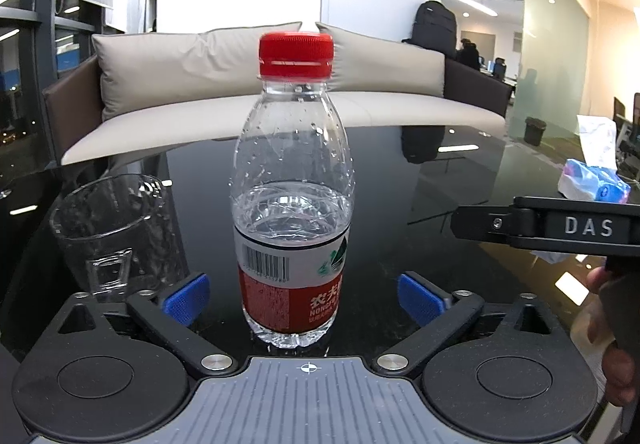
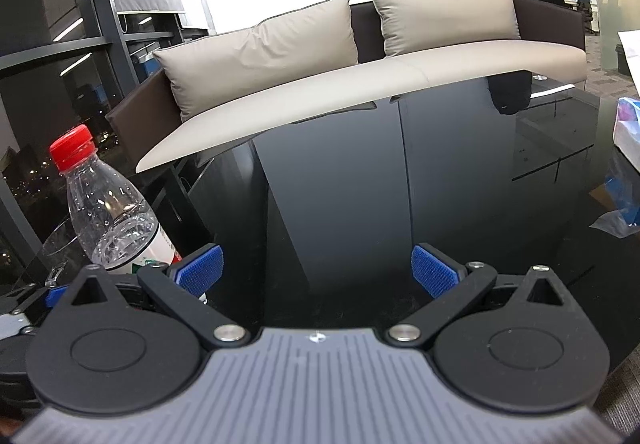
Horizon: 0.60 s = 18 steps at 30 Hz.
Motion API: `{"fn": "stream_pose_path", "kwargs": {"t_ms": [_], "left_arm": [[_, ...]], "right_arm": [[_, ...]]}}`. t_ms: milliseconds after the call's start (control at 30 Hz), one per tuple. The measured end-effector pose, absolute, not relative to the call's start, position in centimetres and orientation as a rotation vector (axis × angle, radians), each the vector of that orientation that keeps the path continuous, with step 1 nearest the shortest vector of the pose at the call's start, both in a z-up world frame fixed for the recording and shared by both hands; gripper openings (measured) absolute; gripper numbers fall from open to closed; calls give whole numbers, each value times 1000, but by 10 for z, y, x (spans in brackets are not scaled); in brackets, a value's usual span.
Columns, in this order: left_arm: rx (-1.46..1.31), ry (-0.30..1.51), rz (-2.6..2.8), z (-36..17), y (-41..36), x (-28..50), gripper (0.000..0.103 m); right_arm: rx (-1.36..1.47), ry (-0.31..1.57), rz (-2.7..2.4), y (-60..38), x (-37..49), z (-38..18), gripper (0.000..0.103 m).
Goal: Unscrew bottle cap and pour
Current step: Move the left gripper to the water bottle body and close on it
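Left hand-held gripper (image 1: 303,298): jaws spread, blue pads (image 1: 187,298) either side of the bottle (image 1: 292,204) with a clear gap each side, no contact. Nothing gripped.

Bottle stands upright on the dark glossy surface (image 1: 460,244), dead centre between the pads, base close in front of the gripper body. Red cap (image 1: 296,55) on, at 12 o'clock in the left wrist view. Roughly half full of water, droplets on the inner wall above the waterline. White and red label with barcode faces the camera.

Empty clear glass (image 1: 114,232) at 9 o'clock from the bottle, just beside it, upright, not touching.

Right hand-held gripper (image 2: 316,274): jaws wide apart, only bare surface between the pads, holds nothing. In its view the bottle sits at 9 o'clock, outside the left pad. In the left wrist view this gripper's black finger marked DAS comes in from 3 o'clock, a hand (image 1: 612,324) on it at 4 o'clock.

Tissue pack (image 1: 596,184) at 2 o'clock, well apart from the bottle. Beige sofa (image 1: 240,84) beyond the far edge of the surface.
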<state>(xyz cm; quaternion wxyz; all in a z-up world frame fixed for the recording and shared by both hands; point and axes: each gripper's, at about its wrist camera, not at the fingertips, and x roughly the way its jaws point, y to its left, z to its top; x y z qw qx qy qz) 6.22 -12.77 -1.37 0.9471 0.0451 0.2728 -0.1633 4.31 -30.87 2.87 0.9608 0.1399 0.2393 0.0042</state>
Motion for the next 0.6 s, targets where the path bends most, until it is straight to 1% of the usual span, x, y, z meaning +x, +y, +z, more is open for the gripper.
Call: {"fn": "stream_pose_path", "kwargs": {"t_ms": [200, 233, 333, 400, 433, 467, 500, 600], "left_arm": [[114, 538, -326, -16, -133, 69, 86], [110, 534, -328, -16, -133, 70, 81], [107, 530, -335, -16, -133, 73, 72], [106, 534, -332, -17, -133, 76, 70], [103, 532, -330, -17, -132, 77, 67], [101, 531, -328, -18, -131, 78, 61], [92, 533, -331, -17, -130, 79, 57], [74, 538, -343, -17, -125, 81, 57]], "right_arm": [[294, 492, 34, -307, 43, 29, 103], [300, 492, 37, -308, 44, 29, 103], [310, 485, 33, -308, 41, 31, 103], [314, 484, 31, -306, 40, 31, 103], [313, 485, 30, -305, 39, 31, 103], [311, 487, 29, -305, 39, 31, 103], [309, 488, 29, -304, 39, 31, 103], [308, 488, 33, -304, 38, 31, 103]]}}
